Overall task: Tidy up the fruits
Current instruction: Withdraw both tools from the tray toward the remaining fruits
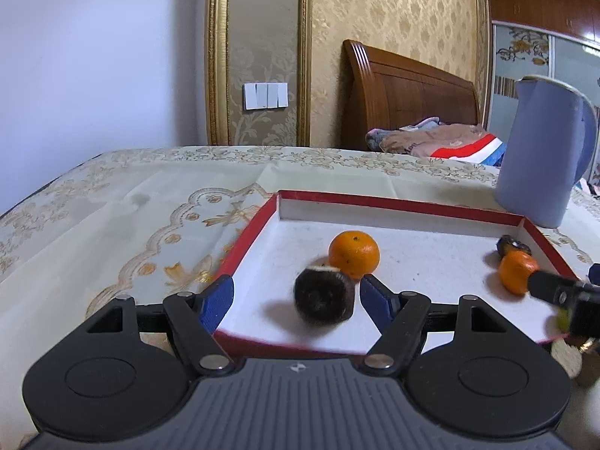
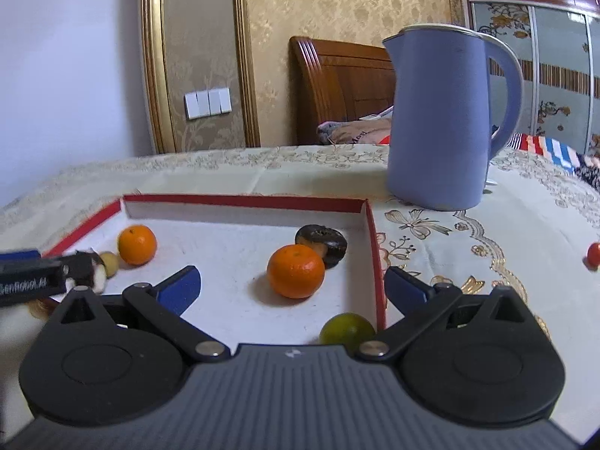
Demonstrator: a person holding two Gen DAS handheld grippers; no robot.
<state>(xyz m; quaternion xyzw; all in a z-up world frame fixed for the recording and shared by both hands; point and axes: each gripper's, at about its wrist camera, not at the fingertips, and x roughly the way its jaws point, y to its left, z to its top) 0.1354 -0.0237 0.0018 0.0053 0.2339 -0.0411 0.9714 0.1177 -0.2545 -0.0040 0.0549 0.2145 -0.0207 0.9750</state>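
The box (image 2: 369, 221) was red on its walls and rim and white inside. Two mandarins, one (image 2: 296, 271) near the right wall and one (image 2: 137, 244) toward the left, were bright orange. A green citrus fruit (image 2: 347, 330) lay at the near edge. A dark brown, ring-marked fruit (image 2: 324, 243) sat in the far corner, and another dark brown fruit (image 1: 324, 296) showed a pale cut edge. The counter (image 1: 150, 202) wore a cream cloth with gold floral scrollwork. The kettle (image 2: 438, 120) was pale blue. A small red fruit (image 2: 593, 255) lay on the cloth. Each hand-held gripper had black arms and blue pads (image 1: 375, 294).
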